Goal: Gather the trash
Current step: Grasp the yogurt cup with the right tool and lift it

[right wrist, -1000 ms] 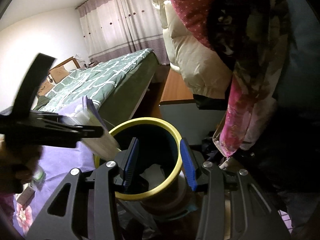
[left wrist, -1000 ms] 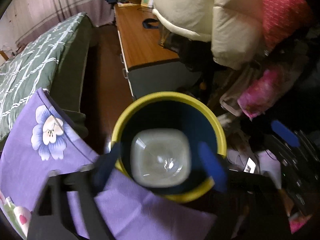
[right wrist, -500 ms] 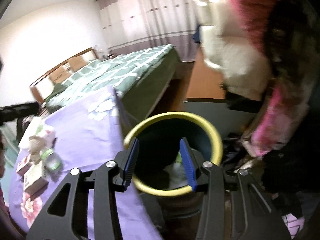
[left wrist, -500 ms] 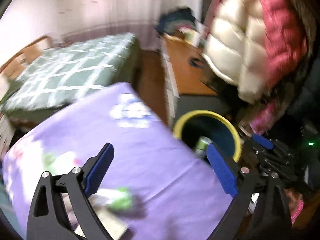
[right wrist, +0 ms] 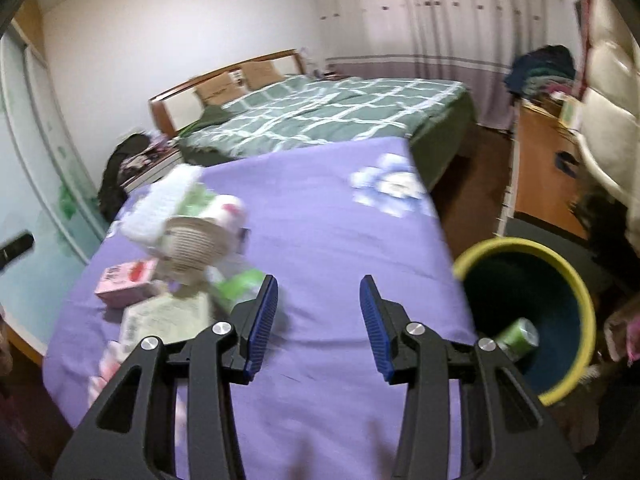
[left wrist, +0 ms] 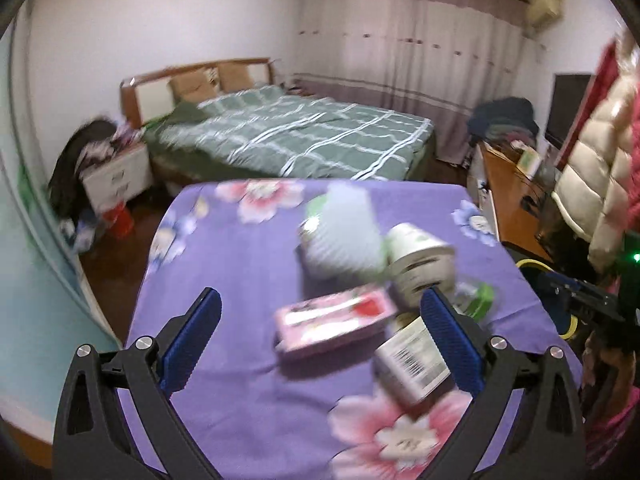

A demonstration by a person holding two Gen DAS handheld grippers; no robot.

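Both tools are released and empty: the left tool (left wrist: 320, 344) hovers over a pink box (left wrist: 334, 322) and a barcoded carton (left wrist: 416, 356) on the purple-clothed tabletop (left wrist: 240, 264), and the right tool (right wrist: 318, 320) hangs over bare cloth. Beyond lie a ribbed paper cup (left wrist: 420, 260), a white container (left wrist: 344, 236) and a green wrapper (left wrist: 476, 300). Just beside the tabletop's right edge stands the yellow-rimmed bin (right wrist: 576, 280) holding a green can (right wrist: 518, 338); farther off is a green bed (left wrist: 292, 136).

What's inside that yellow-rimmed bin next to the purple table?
In the right wrist view, the yellow-rimmed bin holds a green can lying on its side on the dark bottom. The gripper's arm and the bin's near wall cover part of the bottom, so anything else there stays hidden.
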